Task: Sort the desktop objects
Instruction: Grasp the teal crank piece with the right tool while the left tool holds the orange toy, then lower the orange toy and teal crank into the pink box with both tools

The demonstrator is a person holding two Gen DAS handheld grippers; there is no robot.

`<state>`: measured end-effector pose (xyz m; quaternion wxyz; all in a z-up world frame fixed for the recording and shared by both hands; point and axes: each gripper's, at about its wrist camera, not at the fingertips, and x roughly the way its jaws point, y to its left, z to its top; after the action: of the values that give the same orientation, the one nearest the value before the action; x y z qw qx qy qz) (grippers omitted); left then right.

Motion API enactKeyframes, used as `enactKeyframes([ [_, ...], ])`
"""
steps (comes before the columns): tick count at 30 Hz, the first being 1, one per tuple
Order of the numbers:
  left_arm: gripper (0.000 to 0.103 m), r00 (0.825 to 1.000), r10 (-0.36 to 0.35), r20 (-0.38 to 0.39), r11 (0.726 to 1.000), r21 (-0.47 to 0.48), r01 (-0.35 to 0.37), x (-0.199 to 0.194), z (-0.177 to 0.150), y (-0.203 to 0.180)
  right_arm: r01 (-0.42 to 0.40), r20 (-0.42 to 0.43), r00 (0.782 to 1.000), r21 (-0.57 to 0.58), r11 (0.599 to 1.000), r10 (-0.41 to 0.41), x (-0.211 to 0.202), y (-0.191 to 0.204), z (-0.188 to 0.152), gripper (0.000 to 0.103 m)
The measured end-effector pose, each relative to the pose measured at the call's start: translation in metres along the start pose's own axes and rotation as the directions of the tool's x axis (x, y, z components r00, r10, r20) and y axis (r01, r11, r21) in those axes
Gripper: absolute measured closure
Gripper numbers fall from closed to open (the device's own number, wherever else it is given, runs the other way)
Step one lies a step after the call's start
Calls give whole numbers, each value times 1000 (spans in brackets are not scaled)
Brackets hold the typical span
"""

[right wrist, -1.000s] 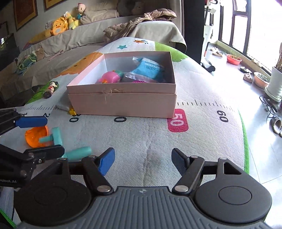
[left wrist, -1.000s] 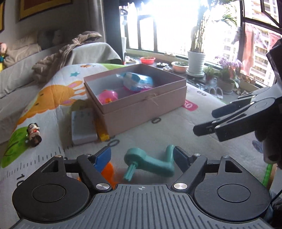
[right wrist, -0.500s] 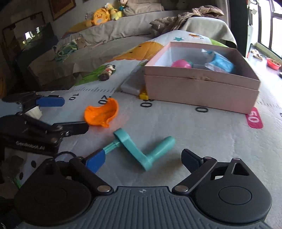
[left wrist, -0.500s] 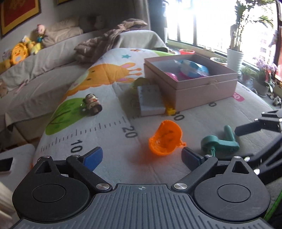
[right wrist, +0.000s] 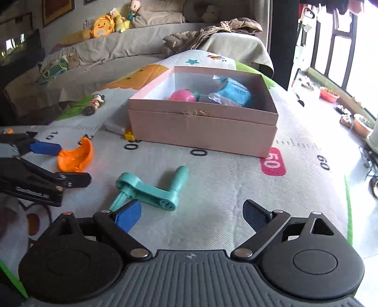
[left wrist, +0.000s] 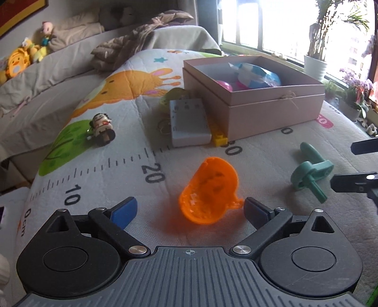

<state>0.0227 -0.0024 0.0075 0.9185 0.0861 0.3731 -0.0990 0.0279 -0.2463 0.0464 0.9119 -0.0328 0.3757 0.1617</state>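
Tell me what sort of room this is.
Most likely a home living room used as a play area: a covered sofa with plush toys, a child's height-chart mat spread as the work surface, and potted plants by a big window.

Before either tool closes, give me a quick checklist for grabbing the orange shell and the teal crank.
1. Left tool open: ok.
2. Orange shell between its fingers: ok, though not yet touched.
3. Right tool open: ok.
4. Teal crank centred in the right tool: not ok, it lies toward the left finger.
5. Pink box open with room: ok, a pink toy and a blue packet fill only part.
6. The two tools apart from each other: ok.
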Motion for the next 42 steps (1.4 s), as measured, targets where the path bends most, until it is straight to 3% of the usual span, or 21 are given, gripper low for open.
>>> enactKeyframes([
  [4, 3, 999, 44, -1, 999, -14, -44, -3, -2, 13, -37, 10, 999, 17, 999, 37, 6, 21, 4, 8],
  [7, 3, 996, 85, -7, 996, -12, -85, -5, -3, 18, -14, -2, 1000, -7, 1000, 14, 25, 42, 9, 9],
  [8, 3, 996, 91, -7, 996, -12, -91, -5, -3, 19, -2, -8, 1000, -21, 1000, 2, 30, 46, 9, 15],
  [11, 3, 998, 69, -7, 997, -26, -69, -8, -1, 20, 26, 7, 1000, -66, 997, -26, 34, 52, 7, 31],
  [17, 3, 999, -40, 9, 999, -34, 40, -11, 2, 5, 32, 3, 999, -64, 997, -32, 26, 41, 4, 32],
  [21, 4, 1000, -26, 11, 998, -49, 27, -3, 8, -6, 47, 6, 999, -49, 998, -47, 19, 29, 2, 32],
  [23, 11, 1000, -27, 10, 997, -65, 28, 1, 11, -7, 50, 10, 999, -46, 998, -50, 14, 24, 1, 32],
  [28, 46, 1000, -15, 23, 996, -83, 17, 7, 12, -5, 50, 33, 998, -59, 997, -48, 3, 16, -1, 33],
  [30, 52, 999, -9, 34, 997, -77, 11, 5, 11, -4, 53, 46, 998, -61, 997, -50, -2, 14, -2, 33],
  [34, 52, 996, -24, 86, 999, -46, 28, -19, 13, -9, 44, 76, 996, -60, 997, -39, -14, 7, 0, 33],
  [37, 52, 977, -91, 195, 996, 2, 92, -52, 38, -15, 29, 122, 992, -68, 997, -21, -32, 0, 14, 33],
  [42, 51, 918, -106, 382, 992, 103, 71, -67, 101, -33, 62, 277, 960, -69, 996, -40, -72, -22, 84, 33],
])
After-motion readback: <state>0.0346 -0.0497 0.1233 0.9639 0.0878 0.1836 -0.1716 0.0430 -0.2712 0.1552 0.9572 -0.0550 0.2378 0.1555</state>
